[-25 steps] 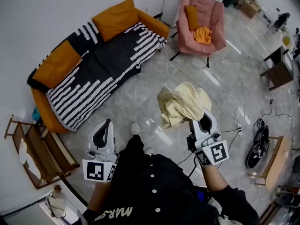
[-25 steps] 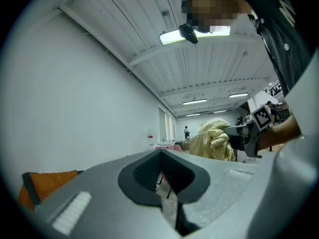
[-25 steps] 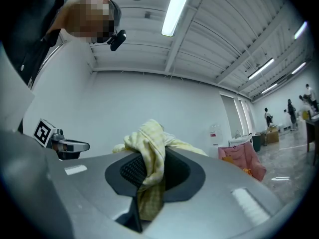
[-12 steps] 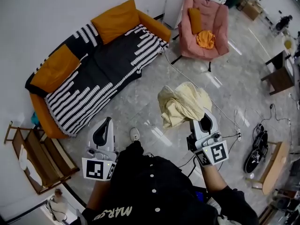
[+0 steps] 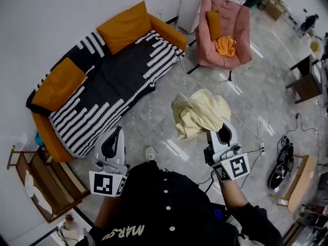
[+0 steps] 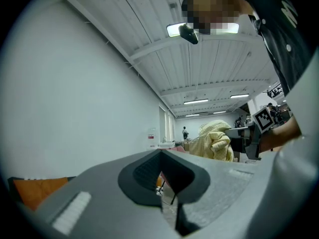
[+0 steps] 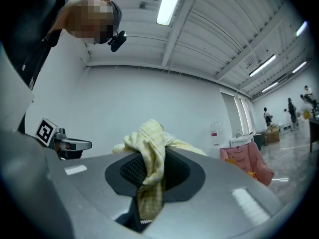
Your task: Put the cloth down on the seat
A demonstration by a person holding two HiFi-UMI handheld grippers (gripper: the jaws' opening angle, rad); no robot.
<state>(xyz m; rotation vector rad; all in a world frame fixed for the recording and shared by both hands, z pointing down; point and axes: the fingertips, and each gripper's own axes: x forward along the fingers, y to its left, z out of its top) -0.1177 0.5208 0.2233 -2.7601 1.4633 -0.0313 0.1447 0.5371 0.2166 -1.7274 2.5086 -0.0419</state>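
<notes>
A pale yellow cloth [image 5: 197,114] hangs bunched above the floor, and my right gripper [image 5: 224,132] is shut on it. In the right gripper view the cloth [image 7: 149,158] is pinched between the jaws and spills over them. My left gripper [image 5: 112,146] is held low at the left with nothing in it, its jaws together. In the left gripper view the cloth [image 6: 215,142] shows off to the right. The orange sofa [image 5: 66,76], its seat covered by a black-and-white striped blanket [image 5: 110,88], stands ahead to the left.
A pink armchair [image 5: 223,27] with an orange cloth [image 5: 224,44] on its seat stands at the back right. A white cable [image 5: 241,119] runs across the marble floor. A wooden rack [image 5: 36,181] is at the left, dark tables at the right edge.
The view has drifted a little: the sofa and armchair have shifted slightly in the frame. Both grippers and the cloth keep their places.
</notes>
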